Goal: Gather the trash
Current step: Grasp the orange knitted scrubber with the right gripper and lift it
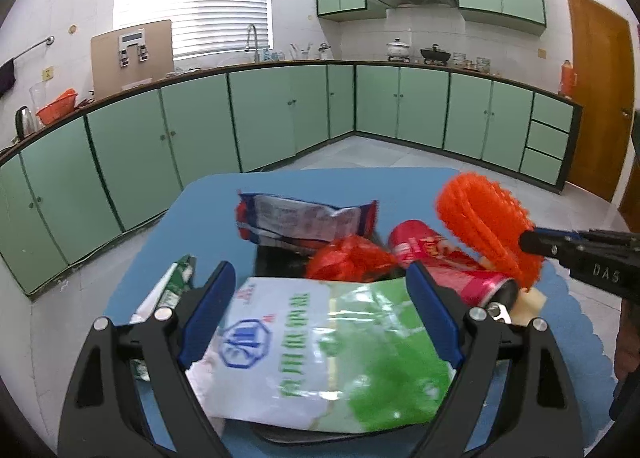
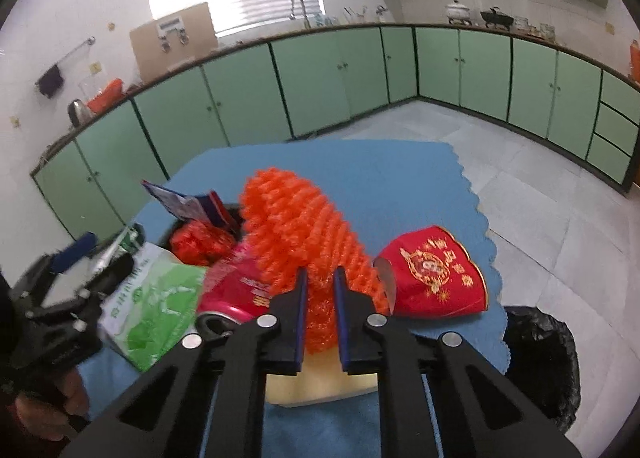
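My fingers (image 2: pixel 303 306) had smooth blue pads pressing rough, frizzy orange plastic mesh (image 2: pixel 304 242). Beside that mesh lay a glossy red metal can (image 1: pixel 448 270), a shiny plastic bag (image 1: pixel 332 354), and matt blue cloth (image 2: pixel 392 186) beneath.

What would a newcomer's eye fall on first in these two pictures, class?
The bright orange scrubber, pinched between the right gripper's jaws mid-table. Next, the green-and-white bag lying between the left gripper's wide-open jaws, and the red paper cup tipped on its side on the blue cloth.
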`<move>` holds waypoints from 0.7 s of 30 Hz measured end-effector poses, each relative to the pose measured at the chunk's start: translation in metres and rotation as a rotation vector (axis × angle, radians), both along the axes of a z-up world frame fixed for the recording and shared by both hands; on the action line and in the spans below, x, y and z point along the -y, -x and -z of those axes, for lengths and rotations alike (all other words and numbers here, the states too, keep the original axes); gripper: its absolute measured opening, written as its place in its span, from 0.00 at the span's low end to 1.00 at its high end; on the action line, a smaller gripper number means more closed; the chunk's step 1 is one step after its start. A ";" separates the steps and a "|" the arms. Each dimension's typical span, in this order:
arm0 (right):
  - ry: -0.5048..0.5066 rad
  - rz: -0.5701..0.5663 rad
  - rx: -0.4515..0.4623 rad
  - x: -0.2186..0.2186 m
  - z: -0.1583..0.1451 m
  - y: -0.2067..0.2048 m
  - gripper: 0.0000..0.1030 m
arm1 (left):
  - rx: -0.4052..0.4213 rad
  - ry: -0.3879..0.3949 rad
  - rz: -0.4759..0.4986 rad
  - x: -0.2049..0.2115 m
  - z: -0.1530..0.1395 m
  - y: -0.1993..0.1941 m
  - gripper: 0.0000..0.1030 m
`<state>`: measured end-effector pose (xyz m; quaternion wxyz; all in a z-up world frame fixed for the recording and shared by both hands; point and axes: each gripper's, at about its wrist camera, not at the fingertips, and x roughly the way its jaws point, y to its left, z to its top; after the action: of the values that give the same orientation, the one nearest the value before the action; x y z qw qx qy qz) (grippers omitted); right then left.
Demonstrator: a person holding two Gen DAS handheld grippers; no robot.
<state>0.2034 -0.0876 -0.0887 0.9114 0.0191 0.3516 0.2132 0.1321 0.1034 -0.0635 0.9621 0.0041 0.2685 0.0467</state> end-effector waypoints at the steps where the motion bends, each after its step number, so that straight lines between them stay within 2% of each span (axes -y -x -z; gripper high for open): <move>1: -0.004 0.002 0.007 0.000 -0.002 0.001 0.12 | 0.000 0.006 0.012 0.004 0.000 0.000 0.82; 8: -0.041 0.034 0.066 0.025 -0.026 0.016 0.11 | -0.009 0.017 0.123 0.041 0.005 0.005 0.82; 13: -0.052 0.060 0.082 0.043 -0.034 0.029 0.11 | -0.023 0.031 0.137 0.058 0.014 0.008 0.82; 17: -0.039 0.072 0.090 0.050 -0.034 0.036 0.11 | -0.036 0.061 0.151 0.070 0.024 0.016 0.68; 21: -0.051 0.097 0.088 0.062 -0.032 0.041 0.11 | -0.048 0.053 0.179 0.083 0.032 0.020 0.58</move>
<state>0.1623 -0.1491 -0.0571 0.9344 0.0501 0.3044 0.1781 0.1125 0.0204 -0.0960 0.9555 0.0036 0.2912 -0.0466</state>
